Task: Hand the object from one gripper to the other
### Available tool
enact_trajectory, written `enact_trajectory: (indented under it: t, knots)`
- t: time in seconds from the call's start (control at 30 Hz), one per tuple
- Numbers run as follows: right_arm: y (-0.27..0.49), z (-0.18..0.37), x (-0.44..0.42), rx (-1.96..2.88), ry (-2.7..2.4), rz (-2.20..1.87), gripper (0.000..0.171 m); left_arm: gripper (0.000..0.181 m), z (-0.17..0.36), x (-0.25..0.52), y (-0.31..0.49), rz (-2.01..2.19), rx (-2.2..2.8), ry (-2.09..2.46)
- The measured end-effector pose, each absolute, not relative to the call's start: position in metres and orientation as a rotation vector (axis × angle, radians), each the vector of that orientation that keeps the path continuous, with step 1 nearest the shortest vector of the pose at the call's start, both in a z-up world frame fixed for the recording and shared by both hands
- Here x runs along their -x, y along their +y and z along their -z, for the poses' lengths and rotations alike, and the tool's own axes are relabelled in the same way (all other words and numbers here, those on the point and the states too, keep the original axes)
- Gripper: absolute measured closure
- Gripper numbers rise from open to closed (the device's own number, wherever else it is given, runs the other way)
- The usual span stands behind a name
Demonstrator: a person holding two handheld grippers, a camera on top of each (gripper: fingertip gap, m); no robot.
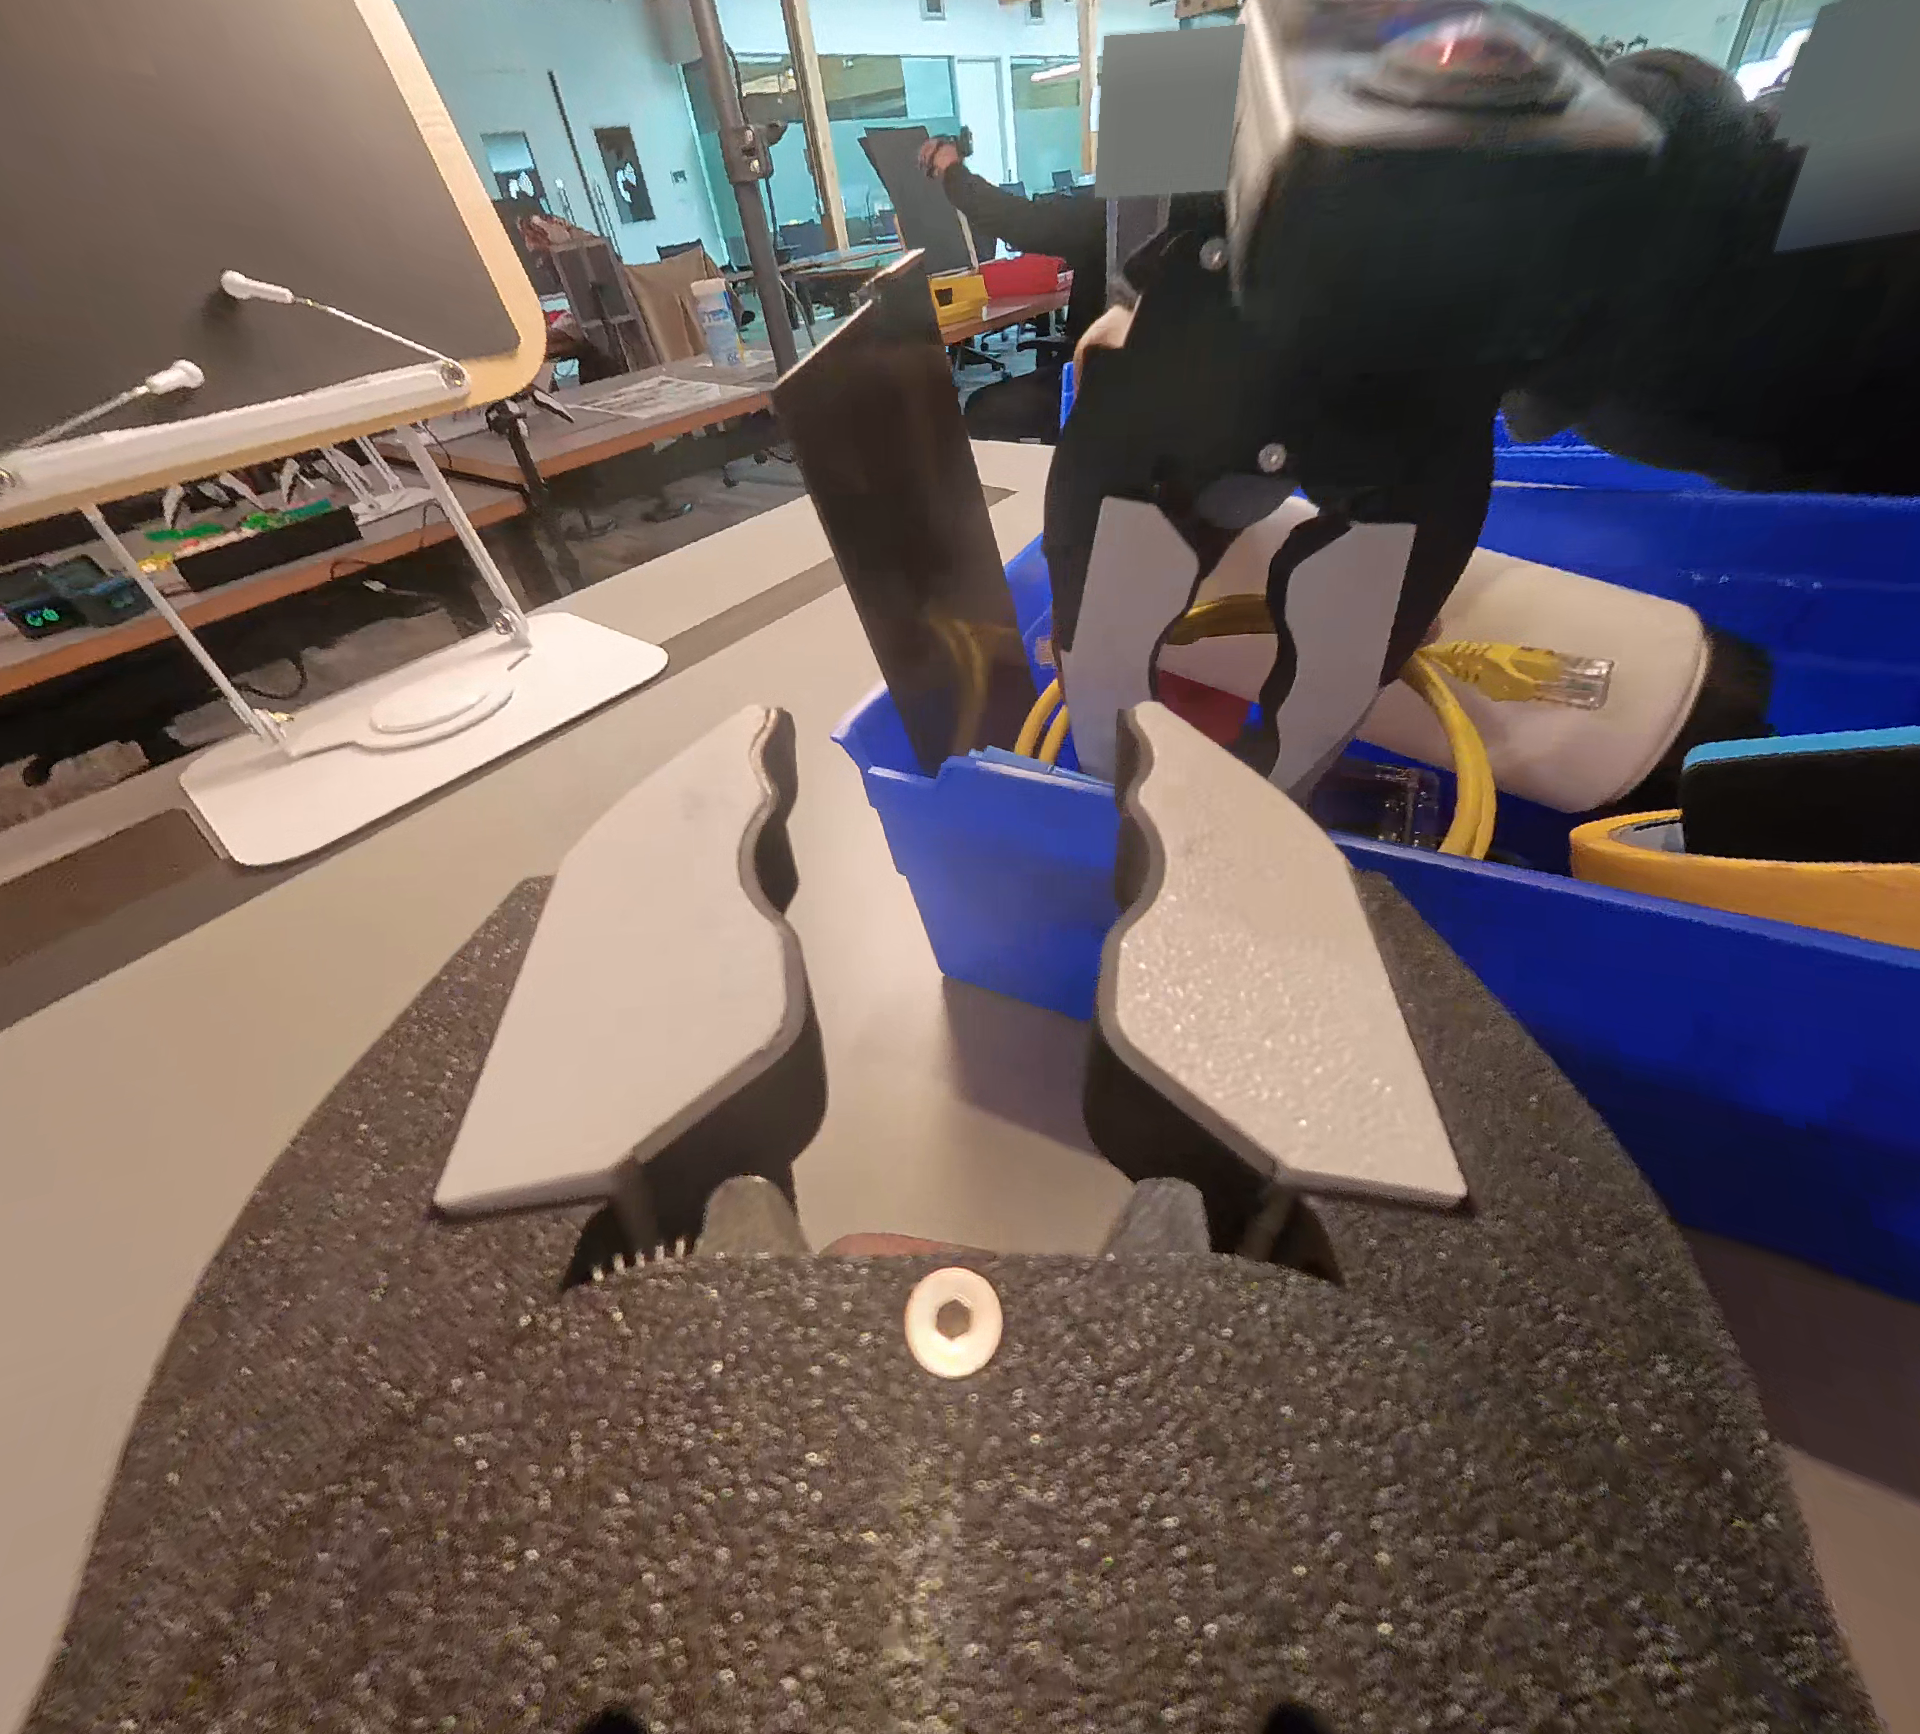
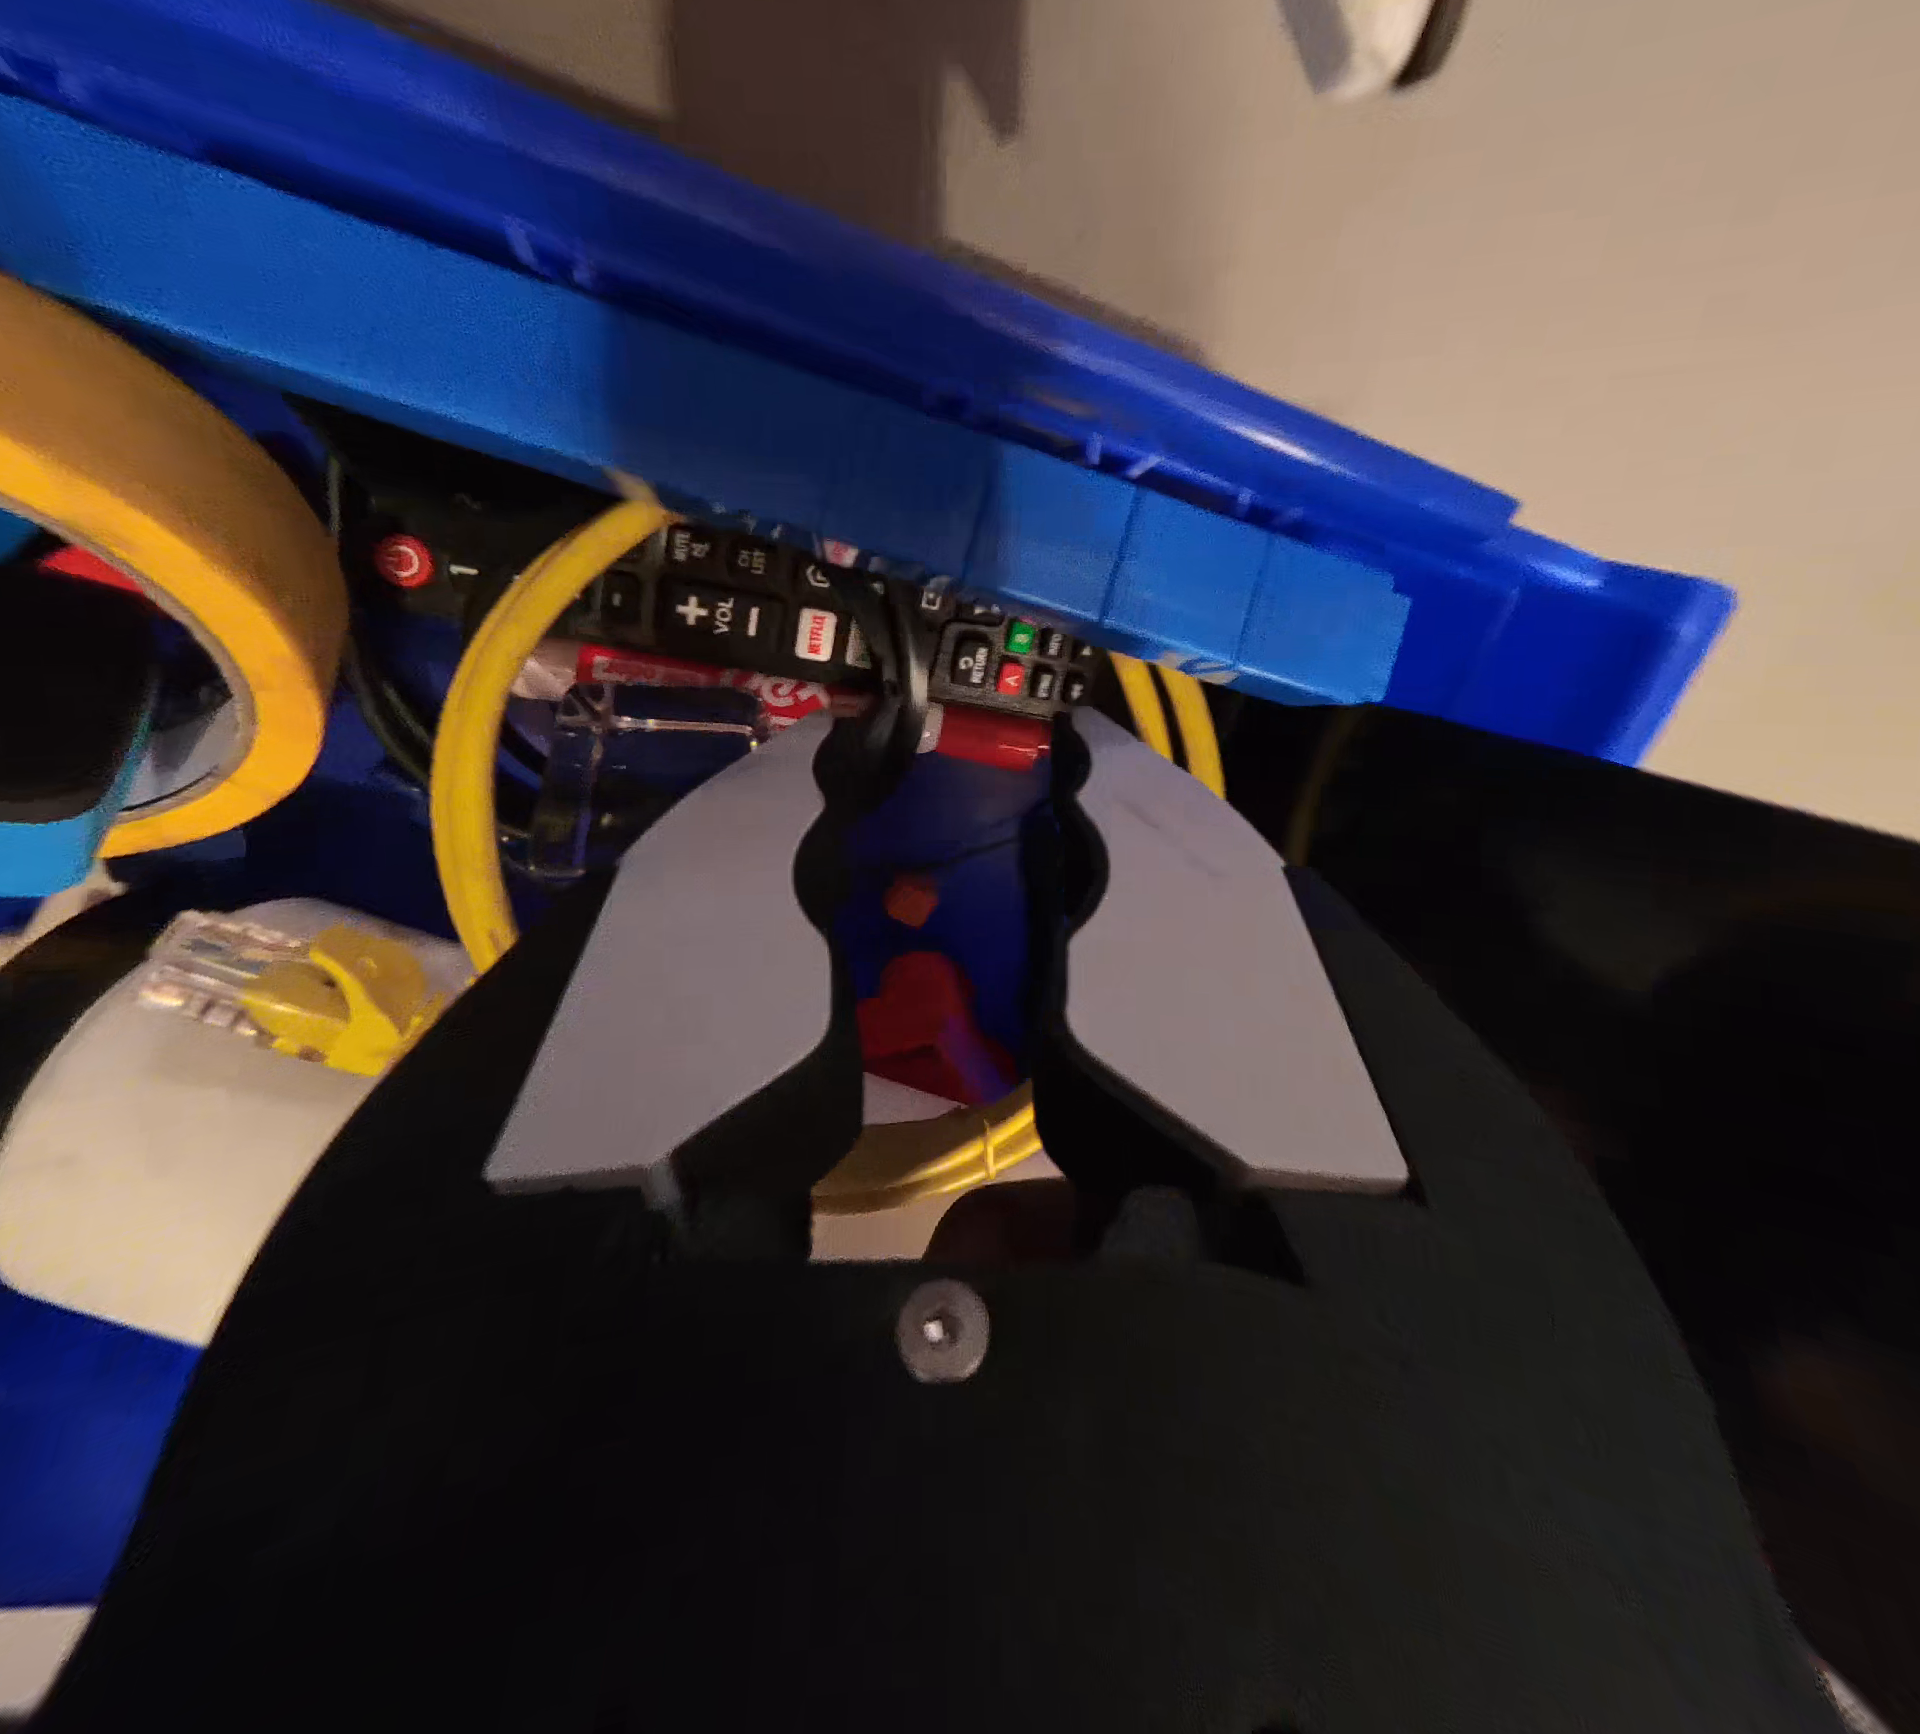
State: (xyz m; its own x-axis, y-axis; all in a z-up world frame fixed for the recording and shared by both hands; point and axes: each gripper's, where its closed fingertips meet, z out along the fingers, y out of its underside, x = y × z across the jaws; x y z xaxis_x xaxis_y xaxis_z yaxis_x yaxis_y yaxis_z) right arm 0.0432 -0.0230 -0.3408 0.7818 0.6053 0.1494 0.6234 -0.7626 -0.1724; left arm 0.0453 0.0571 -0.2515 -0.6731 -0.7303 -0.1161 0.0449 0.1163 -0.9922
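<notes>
The left gripper (image 1: 951,770) hovers over the grey counter (image 1: 312,1009) just outside the near corner of a blue bin (image 1: 1558,1009), its grey fingers (image 1: 665,936) spread apart with nothing between them. The right gripper (image 2: 940,749) reaches down into the bin from above; in the left wrist view it appears as a black body with grey fingers dipping among the contents (image 1: 1184,728). Its jaws stand apart, and no object is clamped between them. Which item is the object to be handed over cannot be told from the pictures; the things nearest the right gripper's tips are a red marker (image 2: 987,734) and a black remote control (image 2: 727,609). Both lie along the inside of the bin's far wall (image 2: 727,396), their long axes running roughly parallel to that wall and crosswise to the gripper's fingers. A black cord (image 2: 894,697) loops over the remote just ahead of the left fingertip. A yellow network cable (image 2: 468,749) coils through the bin, its clear plug (image 2: 281,988) resting on a white rounded object (image 2: 156,1165). A roll of yellow tape (image 2: 208,562) sits at the bin's other end, and a dark flat panel (image 1: 894,521) stands upright, slightly tilted, in the corner nearest the left gripper. Beyond the bin, a white stand (image 1: 416,728) holds a tilted board on the counter.
</notes>
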Motion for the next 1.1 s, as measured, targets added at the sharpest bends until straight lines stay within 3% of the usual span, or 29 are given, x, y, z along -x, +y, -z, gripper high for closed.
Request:
enact_trajectory:
  t: [0.33, 0.7, 0.87, 1.1]
  knots:
    - [-0.025, 0.369, -0.045, 2.918, -1.031, 0.153, 0.138, 0.123, 0.257, -0.053, 0.071, 1.612, 0.784, 1.777]
    - [0.001, 0.331, -0.054, 2.566, -0.92, 0.366, 0.138, 0.127, 0.25, -0.061, 0.071, 1.677, 0.781, 1.735]
    - [0.012, 0.315, -0.066, 2.447, -0.88, 0.494, 0.124, 0.127, 0.235, -0.083, 0.078, 1.714, 0.788, 1.689]
    - [0.025, 0.329, -0.073, 2.23, -1.282, 0.905, 0.104, 0.128, 0.242, -0.121, 0.085, 1.724, 0.744, 1.662]
